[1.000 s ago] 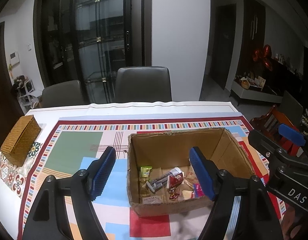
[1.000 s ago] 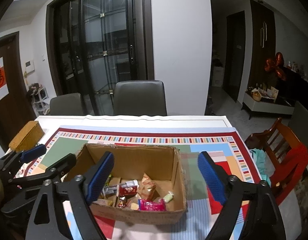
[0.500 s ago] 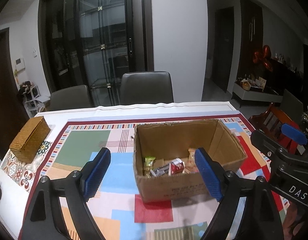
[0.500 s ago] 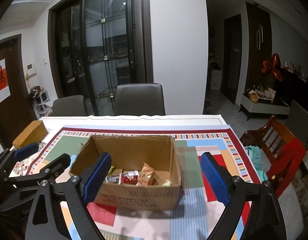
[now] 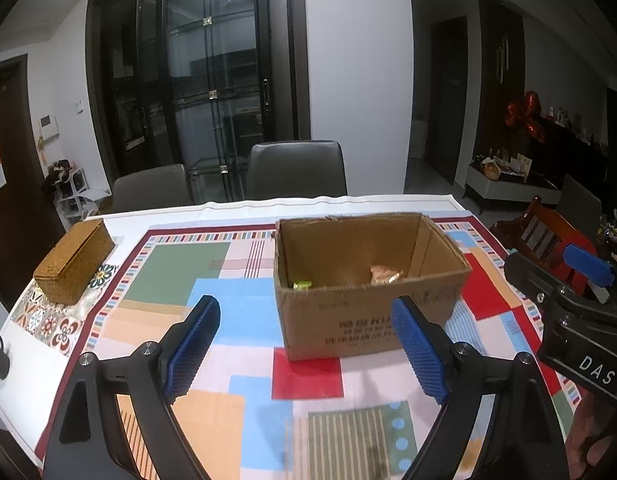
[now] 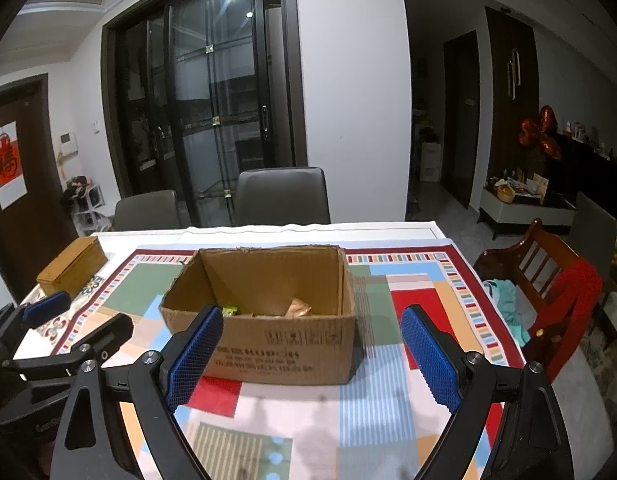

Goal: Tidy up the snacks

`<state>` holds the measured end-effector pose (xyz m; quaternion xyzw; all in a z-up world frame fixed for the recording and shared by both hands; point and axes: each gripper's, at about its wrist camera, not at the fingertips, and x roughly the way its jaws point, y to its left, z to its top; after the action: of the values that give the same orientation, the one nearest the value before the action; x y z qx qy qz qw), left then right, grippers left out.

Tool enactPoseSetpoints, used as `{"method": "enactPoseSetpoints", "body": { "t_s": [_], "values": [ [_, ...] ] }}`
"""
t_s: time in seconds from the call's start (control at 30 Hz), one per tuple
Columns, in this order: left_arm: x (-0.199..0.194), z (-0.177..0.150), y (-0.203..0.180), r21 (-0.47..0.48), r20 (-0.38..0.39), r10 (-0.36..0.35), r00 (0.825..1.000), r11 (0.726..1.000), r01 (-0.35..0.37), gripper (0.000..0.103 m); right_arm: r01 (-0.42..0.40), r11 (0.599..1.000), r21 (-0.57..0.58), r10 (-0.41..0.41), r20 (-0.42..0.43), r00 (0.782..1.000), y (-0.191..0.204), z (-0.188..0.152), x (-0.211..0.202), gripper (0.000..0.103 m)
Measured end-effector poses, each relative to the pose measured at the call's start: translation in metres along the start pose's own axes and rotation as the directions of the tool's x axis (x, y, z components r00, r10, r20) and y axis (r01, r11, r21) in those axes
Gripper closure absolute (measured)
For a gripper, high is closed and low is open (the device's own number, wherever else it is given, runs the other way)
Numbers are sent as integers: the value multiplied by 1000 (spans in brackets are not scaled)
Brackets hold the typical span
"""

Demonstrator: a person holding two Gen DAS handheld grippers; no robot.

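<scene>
Both grippers have pulled back from the cardboard box (image 5: 368,312), which a second ago sat between their tips and now stands clear ahead of them on the table. Left gripper (image 5: 304,344) is spread wide with nothing between its ribbed blue pads (image 5: 190,344); right gripper (image 6: 312,360) is spread just as wide, also empty. That box is plain brown corrugated card, open-topped, rectangular, with faint print on its near wall. Over the rim only a green wrapper (image 5: 302,285) and a crinkled golden packet (image 5: 384,274) of the snacks show; the near wall hides the rest. Underneath lies a glossy tablecloth (image 5: 236,308) of coloured blocks and stripes. A woven rattan case (image 5: 74,266) sits well apart at the left edge. Two grey padded chairs (image 5: 296,170) stand behind the table. Only the right view shows the whole red wooden chair (image 6: 548,292) with cloth draped on it.
</scene>
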<state>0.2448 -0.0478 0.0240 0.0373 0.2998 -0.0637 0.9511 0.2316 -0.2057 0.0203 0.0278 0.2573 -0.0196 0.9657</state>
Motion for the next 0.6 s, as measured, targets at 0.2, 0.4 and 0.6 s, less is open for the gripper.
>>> {"method": "enactPoseSetpoints", "body": {
  "t_s": [0.2, 0.4, 0.6],
  "values": [
    [-20, -22, -4, 5, -4, -4, 1000, 1000, 4, 15, -2, 1000, 21, 2, -1, 1000, -6, -16, -22, 11],
    [-39, -47, -12, 14, -13, -17, 1000, 1000, 17, 15, 6, 999, 31, -6, -11, 1000, -12, -40, -43, 11],
    [-55, -73, -13, 22, -22, -17, 1000, 1000, 17, 15, 44, 999, 5, -44, -3, 999, -13, -67, -67, 11]
  ]
}}
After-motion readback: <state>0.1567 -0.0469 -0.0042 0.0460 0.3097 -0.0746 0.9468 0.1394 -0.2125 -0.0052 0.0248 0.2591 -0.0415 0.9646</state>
